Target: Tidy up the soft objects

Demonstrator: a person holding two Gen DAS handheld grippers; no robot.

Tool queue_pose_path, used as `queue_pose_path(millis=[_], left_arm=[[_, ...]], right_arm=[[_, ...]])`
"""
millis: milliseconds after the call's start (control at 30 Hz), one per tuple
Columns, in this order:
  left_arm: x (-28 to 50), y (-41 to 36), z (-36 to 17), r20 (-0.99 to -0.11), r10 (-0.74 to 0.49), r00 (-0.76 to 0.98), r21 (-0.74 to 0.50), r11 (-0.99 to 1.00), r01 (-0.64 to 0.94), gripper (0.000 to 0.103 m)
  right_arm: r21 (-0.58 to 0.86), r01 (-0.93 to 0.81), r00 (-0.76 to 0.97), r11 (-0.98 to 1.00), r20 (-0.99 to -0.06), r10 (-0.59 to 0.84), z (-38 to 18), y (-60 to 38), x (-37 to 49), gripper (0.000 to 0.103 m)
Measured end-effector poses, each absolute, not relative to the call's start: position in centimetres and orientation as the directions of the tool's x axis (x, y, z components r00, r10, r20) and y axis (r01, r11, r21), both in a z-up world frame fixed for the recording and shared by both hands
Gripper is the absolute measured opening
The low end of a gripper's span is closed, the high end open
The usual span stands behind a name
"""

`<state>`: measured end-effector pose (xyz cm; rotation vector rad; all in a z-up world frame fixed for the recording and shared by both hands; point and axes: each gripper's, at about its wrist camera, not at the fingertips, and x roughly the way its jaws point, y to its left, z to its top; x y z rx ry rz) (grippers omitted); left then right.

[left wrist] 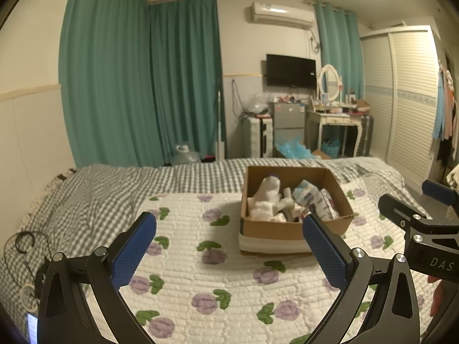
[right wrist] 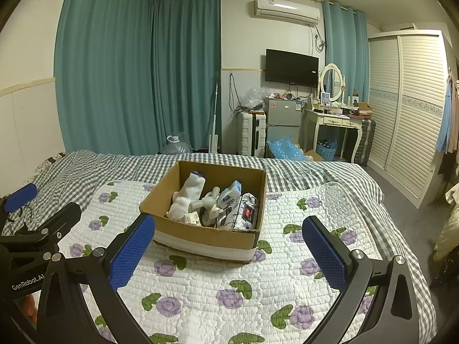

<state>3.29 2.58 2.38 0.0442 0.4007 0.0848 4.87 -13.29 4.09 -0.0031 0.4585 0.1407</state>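
Note:
A cardboard box (left wrist: 289, 226) sits on the flowered quilt (left wrist: 200, 272) on the bed. It holds a white plush toy (left wrist: 265, 197), tissue packs (left wrist: 308, 193) and other soft items. In the right wrist view the box (right wrist: 200, 233) shows the plush toy (right wrist: 188, 196), a blue-white tissue pack (right wrist: 231, 193) and a patterned pack (right wrist: 242, 212). My left gripper (left wrist: 229, 226) is open and empty, short of the box. My right gripper (right wrist: 228, 230) is open and empty, in front of the box. Each gripper shows at the edge of the other's view.
A grey checked bedspread (left wrist: 114, 183) covers the bed. Cables and a charger (left wrist: 25, 258) lie at the left edge. Beyond the bed are teal curtains (right wrist: 137, 71), a suitcase (right wrist: 251, 133), a small fridge (right wrist: 282, 121), a dressing table (right wrist: 337, 126) and a wardrobe (right wrist: 407, 109).

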Motion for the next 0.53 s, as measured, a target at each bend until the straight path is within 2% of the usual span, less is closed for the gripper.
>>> queue_pose_path(millis=[533], left_arm=[[3.27,2.48,2.05,-0.396,0.094,0.914,0.052,0.995,-0.08,0.103]], right_arm=[[0.029,-0.134,0.885,0.991,-0.446,0.133,3.8,-13.43,4.86,0.103]])
